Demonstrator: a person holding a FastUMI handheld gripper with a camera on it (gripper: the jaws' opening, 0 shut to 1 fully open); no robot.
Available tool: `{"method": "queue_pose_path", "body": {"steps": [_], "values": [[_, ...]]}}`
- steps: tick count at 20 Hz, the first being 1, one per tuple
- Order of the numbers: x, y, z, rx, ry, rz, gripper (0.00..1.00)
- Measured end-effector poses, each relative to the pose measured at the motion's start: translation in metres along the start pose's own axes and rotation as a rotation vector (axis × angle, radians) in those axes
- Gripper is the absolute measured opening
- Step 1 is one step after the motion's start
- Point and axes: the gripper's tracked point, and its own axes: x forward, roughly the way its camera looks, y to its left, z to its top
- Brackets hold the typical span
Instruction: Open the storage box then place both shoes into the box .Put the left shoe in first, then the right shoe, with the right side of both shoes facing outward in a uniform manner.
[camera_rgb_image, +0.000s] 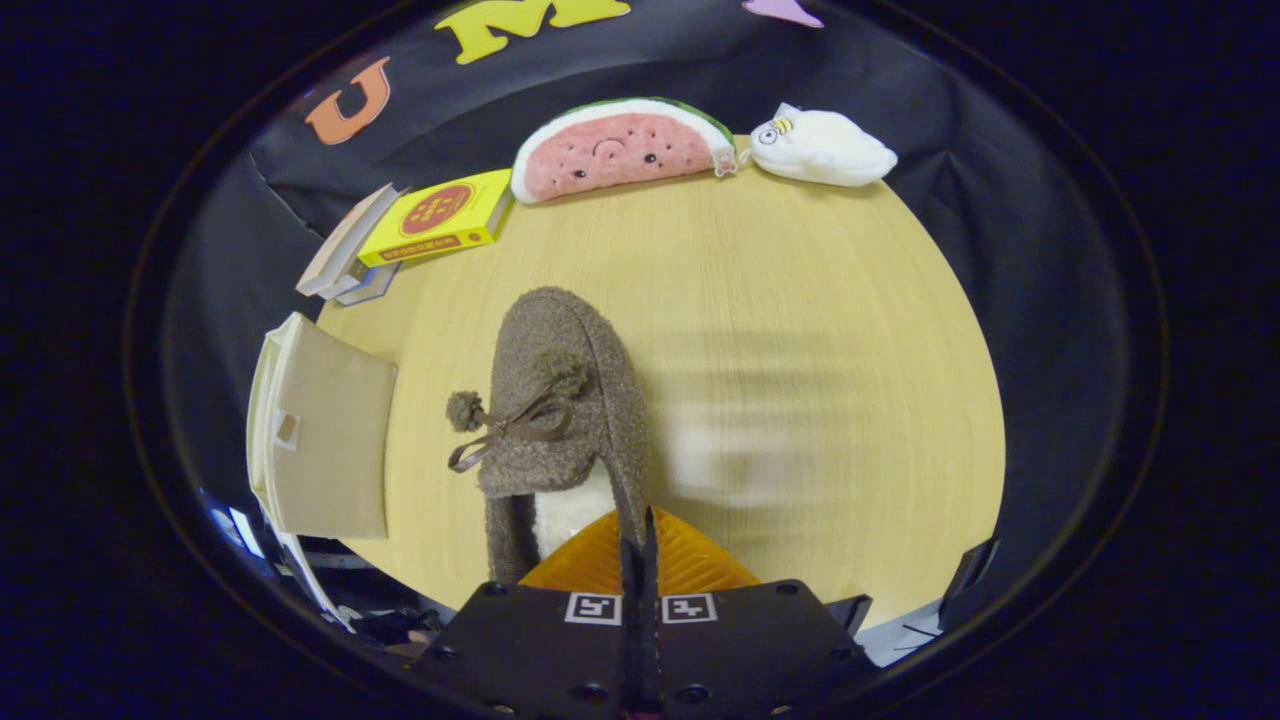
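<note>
Gripper (640, 535): fingers pressed close together, only a thin slit between them, clamped on the right-hand wall of the slipper's heel collar.
Slipper (560, 400): fuzzy grey-brown, pale fleece lining showing at the heel opening, brown ribbon bow with two pom-poms on the vamp; toe pointing away from the fingers toward the plush toys; whether resting on the table or lifted just clear cannot be told.
Grip choice: thin collar edge likely taken because it fits between narrow fingers and leaves the shoe hanging lengthwise, easy to steer into a box.
Storage box (325, 430): beige, off to the left of the slipper at the table's edge, a small cut-out handle in the panel facing up; open or closed hard to judge from this angle.
Table (800, 300): light wood, a blurred pale streak right of the slipper.
Background: yellow book (440, 215) on a stack of others beyond the box; watermelon plush (620, 150) and white plush (820, 150) at the far rim, well apart from the work.
Second shoe: nothing to report.
Stage: seemingly carrying one slipper toward the box; which foot it belongs to not clear.
Risk: soft collar could slip or fold in the pinch.
</note>
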Motion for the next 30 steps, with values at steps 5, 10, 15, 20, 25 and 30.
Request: {"method": "queue_pose_path", "body": {"steps": [5,10,15,20,25,30], "values": [[-0.032,0.029,-0.002,0.0,-0.032,0.024,0.0],[-0.067,0.082,-0.002,-0.028,-0.078,0.045,0.0],[-0.089,0.16,-0.003,-0.042,-0.116,0.117,0.0],[-0.085,0.236,-0.016,-0.063,-0.095,0.167,0.0],[-0.076,0.311,-0.021,-0.092,-0.089,0.228,0.0],[-0.054,0.376,-0.029,-0.097,-0.064,0.277,0.0]]}}
